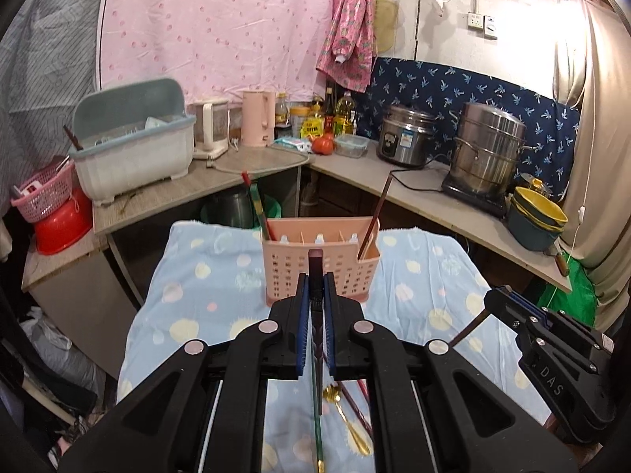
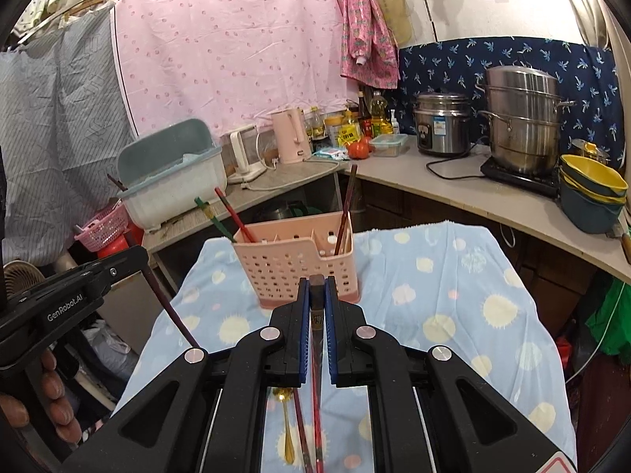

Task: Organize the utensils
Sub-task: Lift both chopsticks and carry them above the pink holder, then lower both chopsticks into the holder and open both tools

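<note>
Holding one chopstick each, both grippers hang above the table, short of the caddy [image 1: 321,262]. Left gripper [image 1: 315,287]: jaws nearly closed, pads clamped on a dark chopstick [image 1: 315,266] near its butt end, tip trailing down toward the cloth [image 1: 189,287]. Caddy stands upright mid-table w/ several compartments; a green [image 2: 207,215] and a red stick [image 2: 232,213] lean out of the left one, two brown sticks [image 2: 347,205] out of the right. Right gripper [image 2: 316,295]: also nearly closed, pinching a dark-red chopstick [image 2: 315,287] near its top, shaft hanging below.

Judgement: step in hand is carry-and-drop into the caddy. To do it well, person should tip each stick closer to vertical, tip down, bring the tip over a slot before lowering, and let go only once it's inside the wall. One gripper at a time is safer, since the caddy is narrow and the leaning sticks can get knocked. Still loose on the cloth: gold spoon [image 1: 347,421], plus other sticks beside it.
</note>
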